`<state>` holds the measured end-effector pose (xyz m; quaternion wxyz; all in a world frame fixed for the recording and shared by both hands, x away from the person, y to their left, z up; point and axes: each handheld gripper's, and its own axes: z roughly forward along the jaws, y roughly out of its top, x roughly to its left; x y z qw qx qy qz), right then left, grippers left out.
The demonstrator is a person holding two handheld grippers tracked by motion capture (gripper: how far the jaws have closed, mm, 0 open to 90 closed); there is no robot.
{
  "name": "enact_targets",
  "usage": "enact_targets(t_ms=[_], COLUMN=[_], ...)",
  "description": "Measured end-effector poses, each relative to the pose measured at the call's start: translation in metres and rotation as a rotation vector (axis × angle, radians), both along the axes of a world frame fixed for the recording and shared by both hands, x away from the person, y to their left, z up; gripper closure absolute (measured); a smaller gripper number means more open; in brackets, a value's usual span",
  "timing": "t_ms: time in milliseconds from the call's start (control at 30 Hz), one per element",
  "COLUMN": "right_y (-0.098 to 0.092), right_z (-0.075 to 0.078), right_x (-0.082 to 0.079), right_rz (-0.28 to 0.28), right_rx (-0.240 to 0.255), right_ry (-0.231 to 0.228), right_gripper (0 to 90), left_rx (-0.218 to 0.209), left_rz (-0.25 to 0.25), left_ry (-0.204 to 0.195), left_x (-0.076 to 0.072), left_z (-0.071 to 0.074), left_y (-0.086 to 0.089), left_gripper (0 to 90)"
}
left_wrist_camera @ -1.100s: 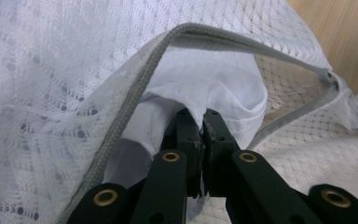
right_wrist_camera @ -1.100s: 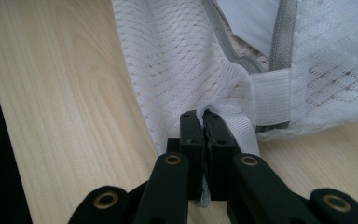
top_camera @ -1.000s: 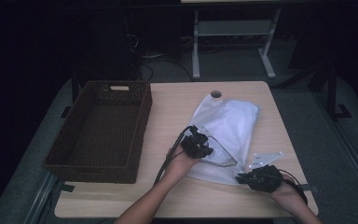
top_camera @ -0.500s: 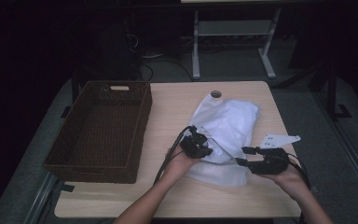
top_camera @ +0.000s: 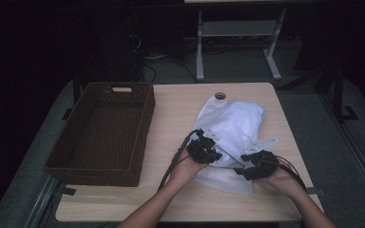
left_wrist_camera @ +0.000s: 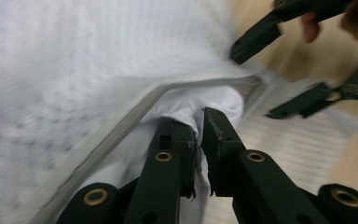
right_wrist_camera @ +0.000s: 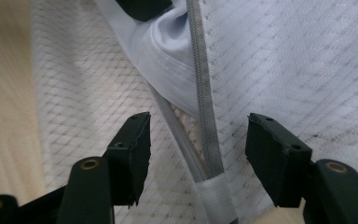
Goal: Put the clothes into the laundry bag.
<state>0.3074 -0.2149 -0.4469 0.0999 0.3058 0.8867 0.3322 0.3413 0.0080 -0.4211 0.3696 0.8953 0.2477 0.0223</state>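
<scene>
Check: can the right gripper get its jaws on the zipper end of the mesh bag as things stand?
Probably yes. The right gripper is open, and the zipper end of the mesh bag lies between its jaws, with nothing over it.

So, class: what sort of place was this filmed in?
Probably a lab or workshop, not a home: a plain wooden table in a dark room, metal desk legs and loose cables behind it.

Mesh bag (top_camera: 233, 126): white, fine diamond-grid weave; grey zipper (right_wrist_camera: 204, 121). Cloth inside (right_wrist_camera: 168, 51): pale blue-white, plain. Tongs (right_wrist_camera: 198, 149): black, brass-coloured rivets. Basket (top_camera: 100, 133): dark brown wicker. Table (top_camera: 180, 107): light wood grain.
</scene>
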Motion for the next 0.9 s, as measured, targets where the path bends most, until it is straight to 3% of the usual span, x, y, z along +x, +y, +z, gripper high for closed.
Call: enact_targets(t_ms=[167, 233, 300, 533, 667, 800, 900], right_y=[0.002, 0.002, 0.002, 0.007, 0.006, 0.005, 0.005], right_z=[-0.013, -0.013, -0.012, -0.011, -0.010, -0.010, -0.010], right_x=[0.001, 0.002, 0.002, -0.001, -0.002, -0.003, -0.004], right_rz=[-0.016, -0.028, -0.022, 0.023, 0.057, 0.081, 0.108], right_rx=[-0.063, -0.059, -0.067, -0.100, -0.108, -0.109, -0.121], right_ry=[0.042, 0.045, 0.046, 0.031, 0.035, 0.028, 0.022], right_gripper=[59.1, 71.5, 77.2, 86.3, 87.0, 87.1, 87.2], left_rx=[0.042, 0.060, 0.062, 0.141, 0.111, 0.077, 0.047], left_rz=[-0.023, -0.025, -0.017, 0.087, 0.166, 0.231, 0.255], left_ry=[0.004, 0.004, 0.000, -0.099, -0.091, -0.104, -0.098], left_x=[-0.004, -0.001, 0.003, 0.021, 0.039, 0.052, 0.058], left_z=[-0.007, -0.013, -0.016, -0.030, -0.042, -0.044, -0.046], left_y=[-0.011, -0.015, -0.021, -0.041, -0.041, -0.038, -0.035], left_gripper=[84.0, 82.9, 85.5, 87.6, 87.7, 87.7, 87.6])
